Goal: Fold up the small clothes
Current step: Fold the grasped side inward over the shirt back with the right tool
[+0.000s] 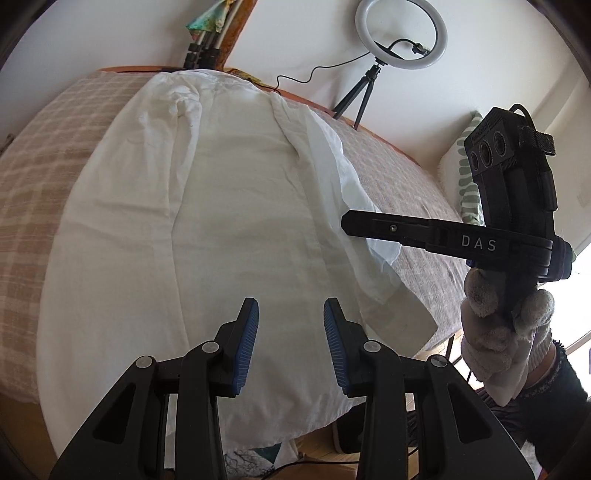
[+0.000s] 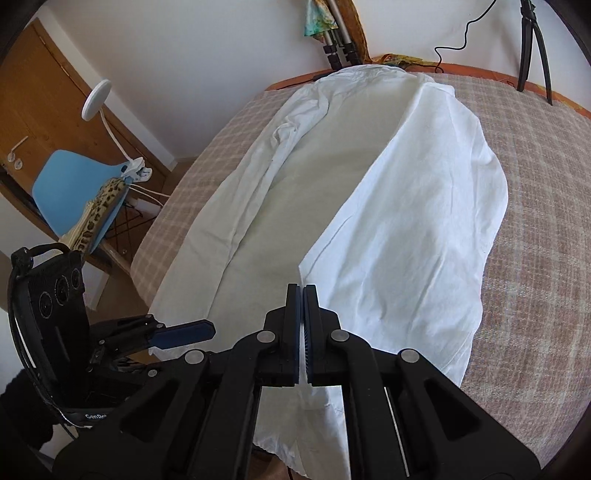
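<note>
Right wrist view: right gripper clamped on shirt edge; left gripper agape, empty. Thin fabric may slip free.

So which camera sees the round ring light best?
The left wrist view: the white ring light on its black tripod shows whole against the wall. The right wrist view catches only its tripod legs at the top edge.

White walls, a ring light on a tripod, a blue chair, wooden door.
</note>
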Available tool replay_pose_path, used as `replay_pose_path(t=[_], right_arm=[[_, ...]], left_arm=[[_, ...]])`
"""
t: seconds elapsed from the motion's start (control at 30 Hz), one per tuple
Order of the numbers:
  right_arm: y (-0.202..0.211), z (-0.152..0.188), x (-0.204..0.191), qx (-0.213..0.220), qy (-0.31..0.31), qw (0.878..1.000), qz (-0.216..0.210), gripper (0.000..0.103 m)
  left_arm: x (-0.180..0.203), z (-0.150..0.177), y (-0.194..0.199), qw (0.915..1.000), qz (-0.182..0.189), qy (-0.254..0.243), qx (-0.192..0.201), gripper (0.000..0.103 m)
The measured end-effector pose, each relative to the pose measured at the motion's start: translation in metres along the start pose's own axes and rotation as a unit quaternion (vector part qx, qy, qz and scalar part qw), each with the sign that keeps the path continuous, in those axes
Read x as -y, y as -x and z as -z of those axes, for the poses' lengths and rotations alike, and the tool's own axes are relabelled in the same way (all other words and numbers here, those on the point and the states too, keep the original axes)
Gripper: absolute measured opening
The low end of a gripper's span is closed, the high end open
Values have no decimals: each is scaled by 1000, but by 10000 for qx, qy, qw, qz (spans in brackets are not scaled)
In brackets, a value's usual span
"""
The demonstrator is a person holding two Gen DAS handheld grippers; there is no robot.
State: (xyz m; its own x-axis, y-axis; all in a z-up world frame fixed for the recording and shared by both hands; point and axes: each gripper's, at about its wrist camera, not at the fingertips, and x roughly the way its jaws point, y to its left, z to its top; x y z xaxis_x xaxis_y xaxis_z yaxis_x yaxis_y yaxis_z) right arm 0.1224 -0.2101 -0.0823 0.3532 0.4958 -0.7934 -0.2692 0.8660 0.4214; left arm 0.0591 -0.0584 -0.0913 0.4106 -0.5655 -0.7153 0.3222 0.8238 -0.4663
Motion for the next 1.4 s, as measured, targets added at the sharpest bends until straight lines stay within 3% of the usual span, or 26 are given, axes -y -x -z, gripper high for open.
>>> replay_pose_path(t=[0.03, 0.1, 0.17, 0.2, 0.33, 0.57, 0.67, 0.77, 0.87, 1.0, 1.13, 1.17, 1.2, 1.23, 1.33, 1.4], right_arm=[[-1, -1, -1, -62, 14, 10000, -69, 8], [3, -4, -2, -17, -12, 9997, -257, 23], [12, -9, 0, 135, -27, 9995, -291, 35], [16, -12, 2, 219, -52, 9995, -235, 36], [30, -20, 28, 493, -448, 9977, 144, 36], [24, -14, 75, 285, -1040, 9929, 497, 36], [24, -8, 87, 171, -1210, 9919, 355, 36], [27, 2, 90, 122, -1321, 9909, 238, 36], [28, 18, 92, 27, -1465, 9892, -11, 36], [26, 41, 88, -106, -1483, 9889, 13, 36], [19, 59, 78, -302, -1281, 9913, -43, 36], [16, 62, 77, -350, -1213, 9920, 22, 33], [13, 63, 76, -412, -1191, 9920, 14, 18], [11, 65, 77, -447, -1229, 9914, -9, 10], [16, 66, 82, -376, -1455, 9883, -247, 6], [28, 68, 86, -296, -1632, 9841, -638, 5]], left_arm=[[-3, 1, 1, 10000, 28, 52, -21, 37], [-9, 3, 2, 9998, 111, 171, -68, 46], [-12, 4, 1, 9993, 235, 279, -118, 47], [-12, 5, 0, 9991, 265, 300, -154, 49], [-6, 9, -5, 9992, 216, 225, -251, 50], [10, 12, -22, 9986, 232, 2, -484, 51], [21, 12, -25, 9983, 250, -181, -503, 51], [36, 16, -31, 9965, 9, -606, -570, 51], [34, 23, -40, 9958, 99, -469, -776, 50], [35, 27, -38, 9961, 165, -505, -701, 50], [28, 28, -36, 9962, 492, -160, -700, 44], [28, 28, -38, 9957, 543, -158, -736, 27], [27, 28, -40, 9950, 578, -133, -809, 10], [26, 28, -42, 9946, 601, -74, -845, 5], [24, 28, -39, 9927, 787, 106, -905, 3], [26, 29, -28, 9930, 840, 82, -829, 3]])
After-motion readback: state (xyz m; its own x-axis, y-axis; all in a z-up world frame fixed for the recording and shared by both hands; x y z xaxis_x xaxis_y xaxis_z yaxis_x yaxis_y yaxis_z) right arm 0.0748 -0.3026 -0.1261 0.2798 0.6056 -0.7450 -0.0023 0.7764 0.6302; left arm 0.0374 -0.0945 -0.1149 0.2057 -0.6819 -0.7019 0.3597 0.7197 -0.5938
